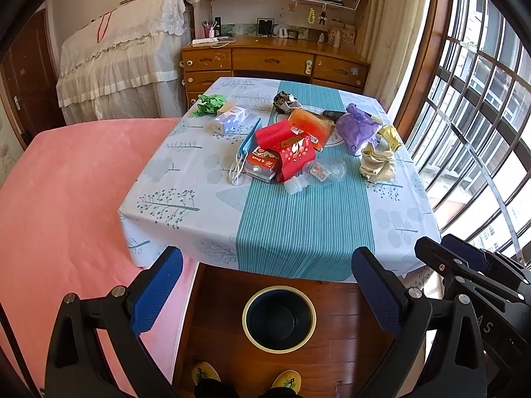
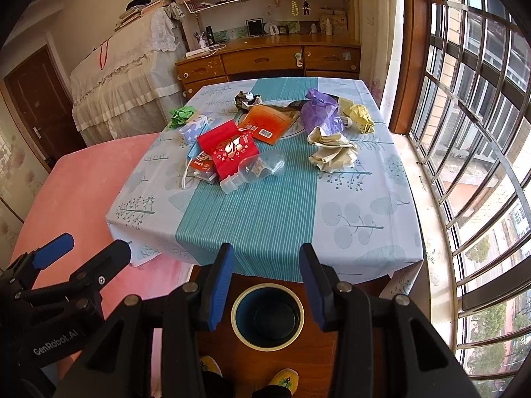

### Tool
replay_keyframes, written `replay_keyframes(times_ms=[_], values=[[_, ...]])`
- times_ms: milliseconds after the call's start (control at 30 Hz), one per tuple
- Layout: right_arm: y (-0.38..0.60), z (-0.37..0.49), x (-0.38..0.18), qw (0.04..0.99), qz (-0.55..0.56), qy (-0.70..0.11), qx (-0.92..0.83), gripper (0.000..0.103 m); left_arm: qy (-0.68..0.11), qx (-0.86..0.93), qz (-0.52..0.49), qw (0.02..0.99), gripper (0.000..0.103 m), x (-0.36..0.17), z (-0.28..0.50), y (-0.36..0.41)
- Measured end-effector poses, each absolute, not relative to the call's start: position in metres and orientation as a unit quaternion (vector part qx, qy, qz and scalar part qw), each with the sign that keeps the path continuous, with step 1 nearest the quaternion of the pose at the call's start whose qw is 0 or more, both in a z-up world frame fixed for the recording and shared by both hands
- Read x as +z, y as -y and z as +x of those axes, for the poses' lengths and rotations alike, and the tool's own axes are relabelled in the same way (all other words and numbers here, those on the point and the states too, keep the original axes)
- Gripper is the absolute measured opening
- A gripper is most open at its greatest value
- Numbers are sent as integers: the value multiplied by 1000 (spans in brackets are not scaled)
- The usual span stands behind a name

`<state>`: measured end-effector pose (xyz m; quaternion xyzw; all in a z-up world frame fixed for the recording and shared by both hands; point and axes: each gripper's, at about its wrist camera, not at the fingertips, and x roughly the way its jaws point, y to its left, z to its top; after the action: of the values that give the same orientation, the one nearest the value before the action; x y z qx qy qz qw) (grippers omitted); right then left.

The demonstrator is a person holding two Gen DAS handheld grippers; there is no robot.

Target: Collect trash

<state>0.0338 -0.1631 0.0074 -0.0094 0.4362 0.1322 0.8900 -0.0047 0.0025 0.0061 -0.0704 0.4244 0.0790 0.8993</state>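
Presently: bench (image 1: 285, 229) draped in teal-striped leaf-print cloth, trash heaped mid-top. Round dark cream-rimmed bin (image 1: 279, 319) on floor, empty. Crumpled beige paper wad (image 2: 333, 152), light, crushable; pinch any fold. Clear plastic bottle (image 2: 255, 169), slippery; grip neck. Left tongs (image 1: 265, 292), right tongs (image 2: 265, 285): apart, empty.

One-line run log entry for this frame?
phase: pre-grasp | left gripper: open, empty | right gripper: open, empty | trash bin: floor, looks empty | clear bottle: nearest trash on table
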Motion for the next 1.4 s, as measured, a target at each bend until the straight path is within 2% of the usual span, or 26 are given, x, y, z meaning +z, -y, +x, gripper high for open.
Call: replay_keyframes(times_ms=[533,1000,1167,1400], values=[[163,61,14,896,-2,-422,140,41,-426,94,-48,898,101,12,21,0],[128,140,8,900,16,-429,75,41,-453,33,-28,890,101,-1,140,-42],[113,170,-13,885,38,-461,58,41,-492,6,-15,870,101,-25,184,-58],[99,196,-48,860,74,-503,44,41,-559,-15,-47,828,101,-70,234,-94]])
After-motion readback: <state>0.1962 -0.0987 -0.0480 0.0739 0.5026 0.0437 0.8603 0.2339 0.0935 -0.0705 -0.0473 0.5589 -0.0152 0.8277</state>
